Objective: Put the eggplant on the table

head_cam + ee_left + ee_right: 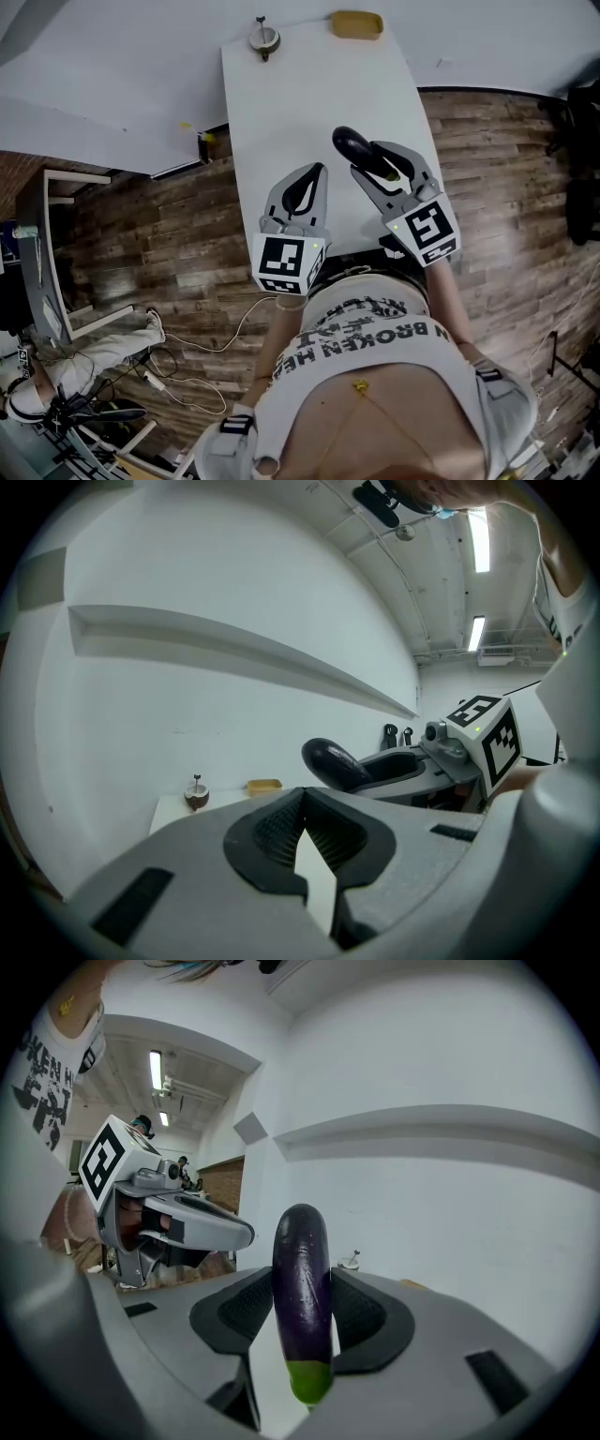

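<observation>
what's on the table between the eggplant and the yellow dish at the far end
Nothing: the head view shows bare white table between the eggplant and the yellow dish.

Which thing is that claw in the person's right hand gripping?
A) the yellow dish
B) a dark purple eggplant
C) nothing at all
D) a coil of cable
B: in the right gripper view, the right gripper has its two pads pressed against the sides of the eggplant, whose green stem end points toward the camera.
</observation>
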### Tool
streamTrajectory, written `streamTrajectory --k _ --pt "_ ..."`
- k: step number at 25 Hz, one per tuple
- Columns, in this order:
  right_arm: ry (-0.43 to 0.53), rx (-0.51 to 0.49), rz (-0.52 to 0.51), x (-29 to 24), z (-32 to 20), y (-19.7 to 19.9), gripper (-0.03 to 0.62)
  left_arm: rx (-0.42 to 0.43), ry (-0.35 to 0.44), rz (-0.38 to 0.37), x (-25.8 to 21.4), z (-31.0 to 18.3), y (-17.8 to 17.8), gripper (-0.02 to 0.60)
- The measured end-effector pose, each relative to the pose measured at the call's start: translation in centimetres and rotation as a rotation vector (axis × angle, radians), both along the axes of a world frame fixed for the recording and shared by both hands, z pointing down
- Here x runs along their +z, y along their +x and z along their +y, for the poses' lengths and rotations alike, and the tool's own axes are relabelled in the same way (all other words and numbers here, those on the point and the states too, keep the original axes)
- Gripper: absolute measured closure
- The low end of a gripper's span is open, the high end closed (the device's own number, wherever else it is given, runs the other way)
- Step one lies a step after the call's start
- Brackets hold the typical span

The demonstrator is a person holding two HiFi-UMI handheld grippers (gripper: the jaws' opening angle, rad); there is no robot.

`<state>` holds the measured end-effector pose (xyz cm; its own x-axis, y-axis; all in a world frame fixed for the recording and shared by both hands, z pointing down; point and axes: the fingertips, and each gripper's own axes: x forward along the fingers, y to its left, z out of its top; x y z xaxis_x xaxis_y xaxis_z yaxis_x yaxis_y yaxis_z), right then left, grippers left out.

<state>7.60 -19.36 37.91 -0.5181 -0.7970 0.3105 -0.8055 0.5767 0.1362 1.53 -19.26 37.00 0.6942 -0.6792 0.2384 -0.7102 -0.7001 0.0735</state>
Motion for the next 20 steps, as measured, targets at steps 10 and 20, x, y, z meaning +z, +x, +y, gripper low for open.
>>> streamTrajectory --k 10,20 --pt "-0.020 -0.023 -0.002 0.57 -0.13 -0.10 0.402 0.000 -0.008 -0.015 0.30 0.10 0.26 0.577" --pt "-0.018 -0.058 -0.001 0.38 -0.09 -0.52 0.402 -0.004 -0.019 -0.023 0.52 0.70 0.42 0.577"
